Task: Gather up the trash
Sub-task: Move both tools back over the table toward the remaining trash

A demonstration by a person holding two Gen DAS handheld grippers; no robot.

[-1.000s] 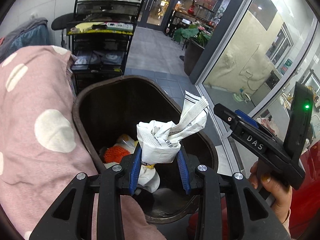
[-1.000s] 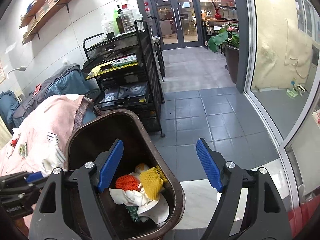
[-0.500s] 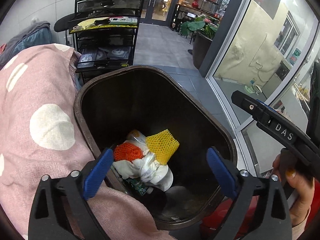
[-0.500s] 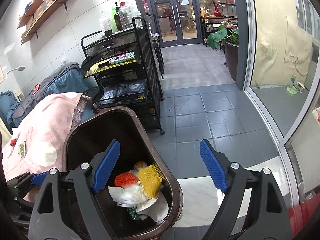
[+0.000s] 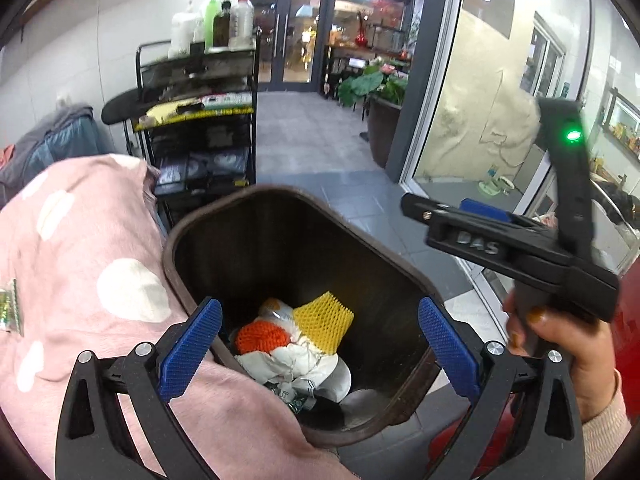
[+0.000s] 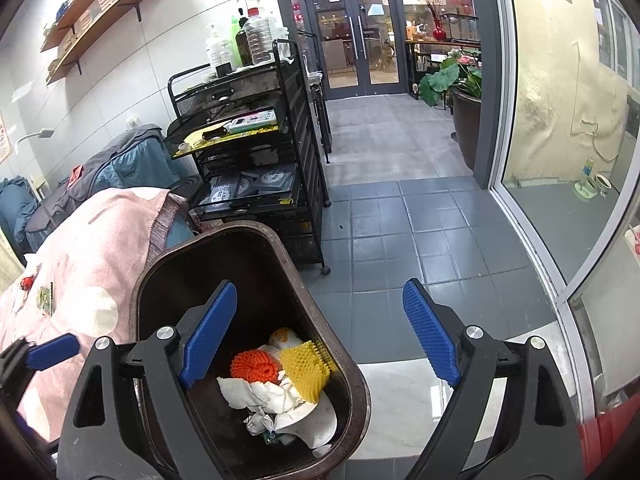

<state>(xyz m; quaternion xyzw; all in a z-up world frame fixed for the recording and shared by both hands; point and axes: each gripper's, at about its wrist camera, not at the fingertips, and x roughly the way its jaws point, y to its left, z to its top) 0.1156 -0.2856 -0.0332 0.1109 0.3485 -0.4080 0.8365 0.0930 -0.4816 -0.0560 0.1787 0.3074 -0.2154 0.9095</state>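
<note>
A dark brown trash bin (image 5: 400,268) (image 6: 256,232) stands beside a pink spotted cloth. Inside lie crumpled white paper (image 5: 296,364) (image 6: 260,394), a yellow foam net (image 5: 324,320) (image 6: 306,372) and an orange foam net (image 5: 262,338) (image 6: 252,366). My left gripper (image 5: 316,344) is open and empty, held above the bin's mouth. My right gripper (image 6: 320,332) is open and empty over the bin's right rim; it also shows in the left wrist view (image 5: 500,236), held by a hand at the right.
The pink cloth with white spots (image 5: 80,280) (image 6: 80,264) covers a surface left of the bin and carries small wrappers (image 6: 44,298). A black wire cart (image 6: 248,152) with bottles stands behind. Grey tiled floor (image 6: 400,240) and a glass wall (image 6: 560,120) lie to the right.
My left gripper opened and let go of the crumpled white paper, which fell into the bin. It then lifted back a little. The right gripper stayed open.
</note>
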